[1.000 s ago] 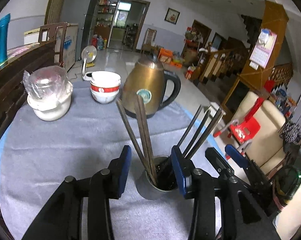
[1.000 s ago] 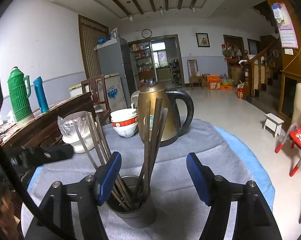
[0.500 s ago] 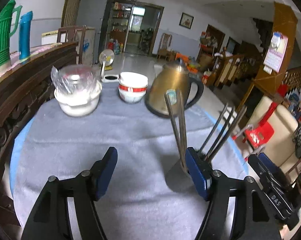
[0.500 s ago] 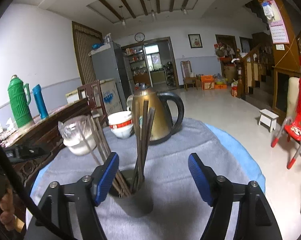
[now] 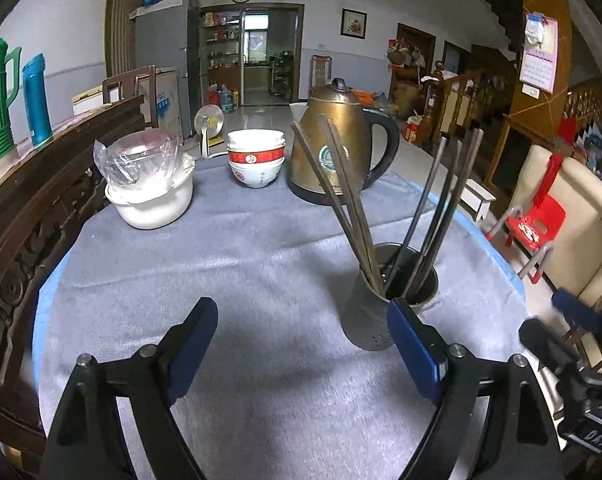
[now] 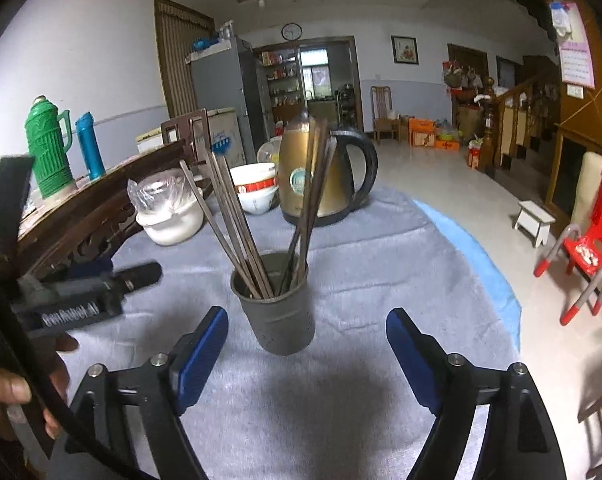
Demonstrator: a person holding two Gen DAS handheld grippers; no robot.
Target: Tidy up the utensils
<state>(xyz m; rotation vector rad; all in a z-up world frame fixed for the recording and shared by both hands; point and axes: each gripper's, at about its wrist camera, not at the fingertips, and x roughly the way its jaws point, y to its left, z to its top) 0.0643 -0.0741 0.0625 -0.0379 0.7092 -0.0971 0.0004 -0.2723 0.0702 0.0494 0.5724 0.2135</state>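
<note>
A grey metal holder (image 5: 375, 312) stands upright on the grey tablecloth, holding several dark chopsticks (image 5: 349, 200) that fan out left and right. It also shows in the right wrist view (image 6: 279, 304), with its chopsticks (image 6: 237, 220). My left gripper (image 5: 301, 344) is open and empty, pulled back, with the holder just past its right finger. My right gripper (image 6: 307, 352) is open and empty, with the holder a little beyond and between its fingers, not touching. The left gripper's body (image 6: 81, 300) shows at the left of the right wrist view.
A brass kettle (image 5: 337, 152) stands behind the holder. Stacked white and red bowls (image 5: 255, 160) and a white bowl covered in plastic (image 5: 149, 188) sit at the back left. A dark carved wooden bench (image 5: 33, 208) runs along the left edge. The table's right edge (image 5: 501, 264) drops to the floor.
My left gripper has let go of the holder, opened wide and drawn back to the left. My right gripper has drawn back a little from the holder. The holder stays standing.
</note>
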